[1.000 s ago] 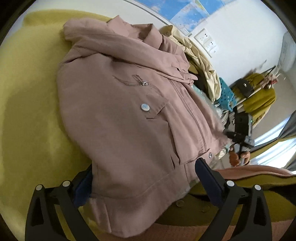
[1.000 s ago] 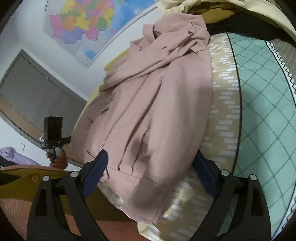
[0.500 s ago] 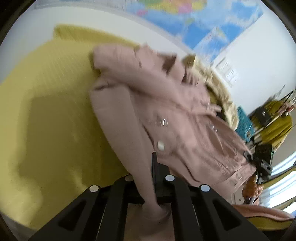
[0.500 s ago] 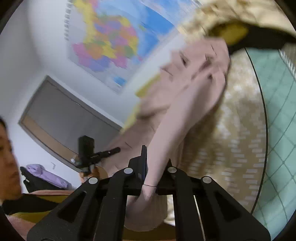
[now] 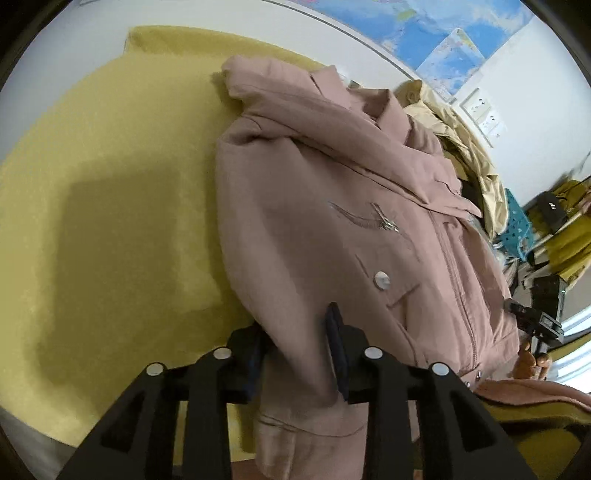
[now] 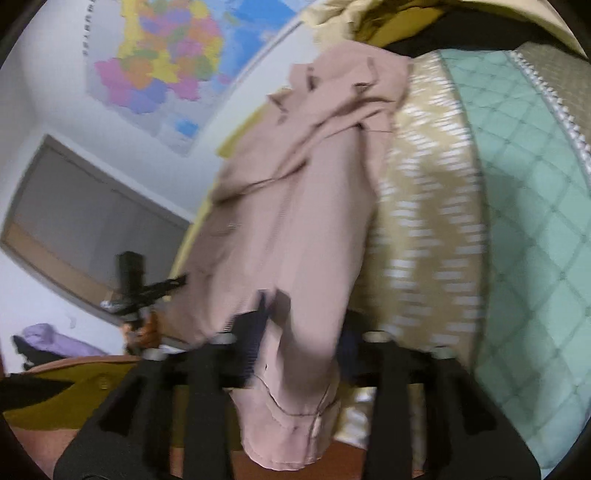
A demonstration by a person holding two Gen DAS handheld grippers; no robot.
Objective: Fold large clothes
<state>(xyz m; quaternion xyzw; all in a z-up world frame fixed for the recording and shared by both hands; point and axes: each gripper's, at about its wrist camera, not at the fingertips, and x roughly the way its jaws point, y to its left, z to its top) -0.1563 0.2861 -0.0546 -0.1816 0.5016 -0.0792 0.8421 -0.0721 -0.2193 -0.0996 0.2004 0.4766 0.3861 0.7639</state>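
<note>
On the yellow blanket (image 5: pixel 110 192), at the near hem of the dusty-pink jacket (image 5: pixel 332 221), the left tongs (image 5: pixel 295 350) straddle a bunched fold of the garment. Their jaws have just been opening, and the fold still fills the gap between the blue pads, which lie against the cloth on both sides. The jacket lies front-up, its collar toward the far wall. A slanted chest zipper (image 5: pixel 365 218) sits above a round snap button (image 5: pixel 381 279), and the main front zipper runs down to the right of both. Beyond the collar, to the far right, lies a heap of cream and mustard clothes (image 5: pixel 461 147). A wall map (image 5: pixel 424 33) and a white socket plate (image 5: pixel 484 112) occupy the far wall.

In the right wrist view, which is blurred, the right tongs (image 6: pixel 301 343) hold the opposite end of the same hem. Their jaws have likewise just been opening, with a thick roll of pink cloth between them and touching both pads. The jacket (image 6: pixel 303 229) stretches away from the tongs toward the far clothes heap. To its right lie a beige patterned cover (image 6: pixel 424 221) and a mint quilted cover (image 6: pixel 535 221). At the left, a hand holds the other gripper (image 6: pixel 142 291) at the jacket's far hem corner.
</note>
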